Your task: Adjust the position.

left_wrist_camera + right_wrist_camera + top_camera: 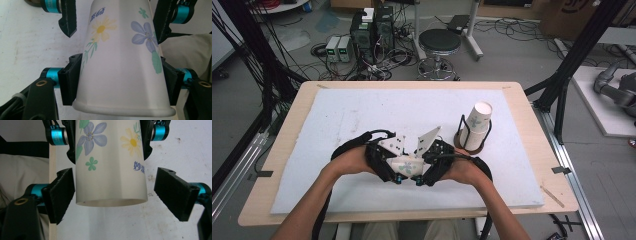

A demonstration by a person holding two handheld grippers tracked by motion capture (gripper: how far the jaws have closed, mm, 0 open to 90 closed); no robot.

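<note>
between both grippers' fingers, flowered paper cup, seemingly empty

Blue Chinese characters, partly cut off, beside the yellow daisy on the flowered paper cup.

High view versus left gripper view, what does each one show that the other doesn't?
High view: a stack of paper cups in a black wire holder on the white foam board. Left gripper view: the left hand-held gripper clamps the flowered paper cup near its rim; the right hand-held gripper stands open around its base. Both: that cup between the two hand-held grippers.
</note>
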